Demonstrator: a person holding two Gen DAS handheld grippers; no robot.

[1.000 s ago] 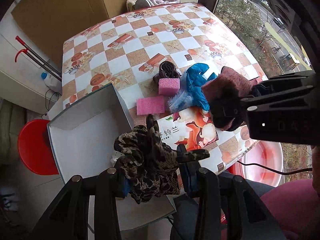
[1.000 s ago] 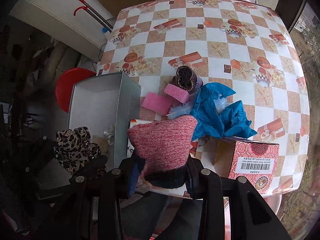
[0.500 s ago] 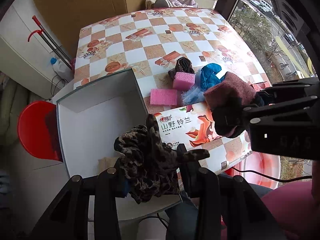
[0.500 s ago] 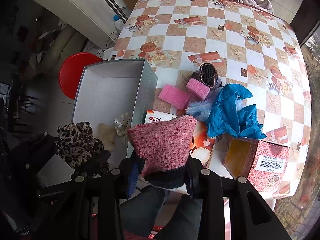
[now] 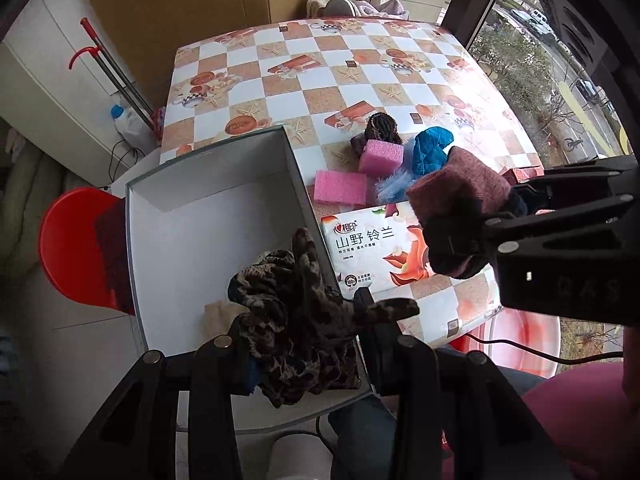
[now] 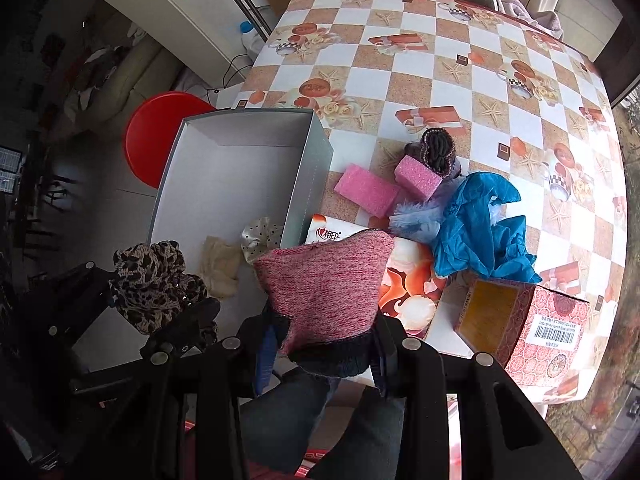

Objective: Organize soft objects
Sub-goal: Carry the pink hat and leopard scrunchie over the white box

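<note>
While both grippers point steeply downward, a leopard-print glove point(image 5: 296, 320) is clamped between the jaws of the left gripper point(image 5: 304, 344), and a pink knit glove point(image 6: 324, 288) with a dark cuff is clamped between the jaws of the right gripper point(image 6: 320, 348). Just beyond the left jaws, the open white box point(image 5: 208, 208) is seen, with a cream cloth point(image 6: 218, 266) and a dotted scrunchie point(image 6: 260, 236) on its floor. Beyond the right jaws, a tissue pack point(image 6: 404, 280) lies on the checkered table point(image 6: 460, 40); farther out are two pink sponges point(image 6: 368, 190), a blue feathery tuft point(image 6: 416, 220), a blue glove point(image 6: 480, 232) and a dark knitted item point(image 6: 438, 148). To the right of the right jaws, a red carton point(image 6: 548, 328) is found.
</note>
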